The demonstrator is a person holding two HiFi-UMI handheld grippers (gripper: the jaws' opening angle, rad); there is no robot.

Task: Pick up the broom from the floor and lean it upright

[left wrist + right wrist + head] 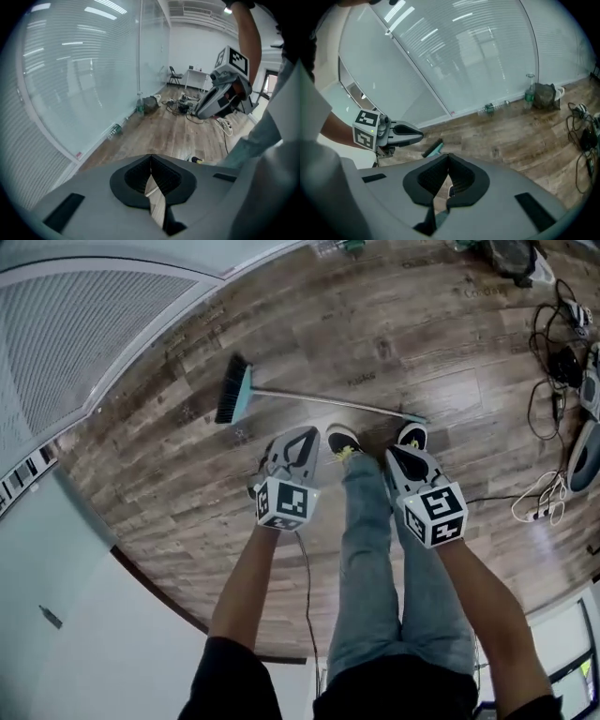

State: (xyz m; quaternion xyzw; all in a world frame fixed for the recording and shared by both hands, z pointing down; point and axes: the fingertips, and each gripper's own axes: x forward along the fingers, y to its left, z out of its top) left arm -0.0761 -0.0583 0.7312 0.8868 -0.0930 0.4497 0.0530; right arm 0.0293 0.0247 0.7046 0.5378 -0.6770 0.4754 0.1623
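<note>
The broom [319, 401] lies flat on the wooden floor, its teal and black head [234, 390] to the left and its thin handle running right towards my shoes. Both grippers hang above the floor just short of the handle, touching nothing. My left gripper [307, 435] is shut and empty, its jaws meeting tip to tip [151, 158]. My right gripper [396, 455] is shut and empty too [449, 158]. In the right gripper view the broom head [433, 148] shows beyond the left gripper [389, 133]. The left gripper view holds the right gripper [224, 93] but no broom.
A glass wall with blinds [84, 334] runs along the left. Cables [561, 362] and a white power strip [539, 502] lie on the floor at the right, a dark bag [511, 254] at the far end. My shoes [342, 440] stand at the handle.
</note>
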